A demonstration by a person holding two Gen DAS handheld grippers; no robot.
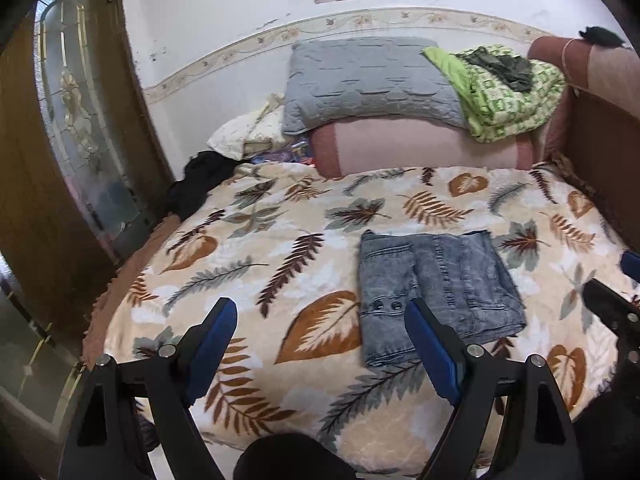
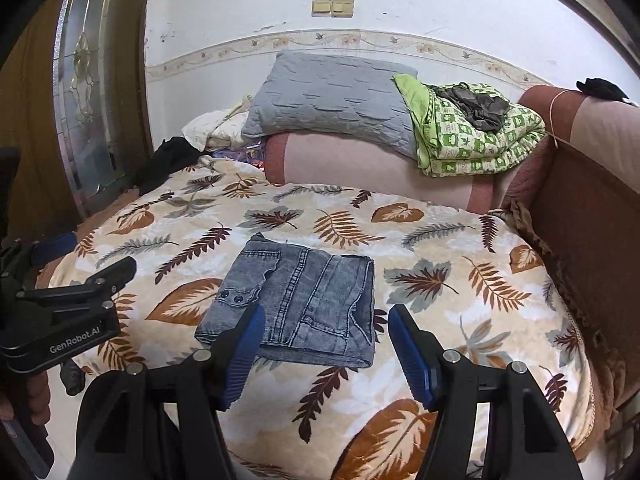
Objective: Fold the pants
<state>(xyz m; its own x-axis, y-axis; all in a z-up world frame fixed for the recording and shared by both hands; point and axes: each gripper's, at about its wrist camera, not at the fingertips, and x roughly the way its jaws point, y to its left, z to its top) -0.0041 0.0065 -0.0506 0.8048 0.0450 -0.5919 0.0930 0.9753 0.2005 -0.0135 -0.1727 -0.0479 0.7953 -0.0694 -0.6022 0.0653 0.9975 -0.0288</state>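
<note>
Faded grey-blue denim pants [image 1: 436, 292] lie folded into a compact rectangle on the leaf-print blanket [image 1: 280, 248] of a bed, just ahead of the left tongs [image 1: 320, 344], nearer their right finger. Seen from the left wrist, these tongs hang wide open above the blanket, gripping nothing. Beyond them, a grey pillow [image 1: 368, 80] and a folded green patterned quilt [image 1: 512, 92] rest on a pink bolster [image 1: 420, 144] against the white wall; a glass-panelled wooden door [image 1: 80, 120] stands off to their left.

From the right wrist, the right tongs [image 2: 326, 352] also gape wide and empty, the pants [image 2: 304, 300] directly ahead, overlapped by their left finger. The left tongs [image 2: 76, 264] hover at the far left, over the bed's edge.
</note>
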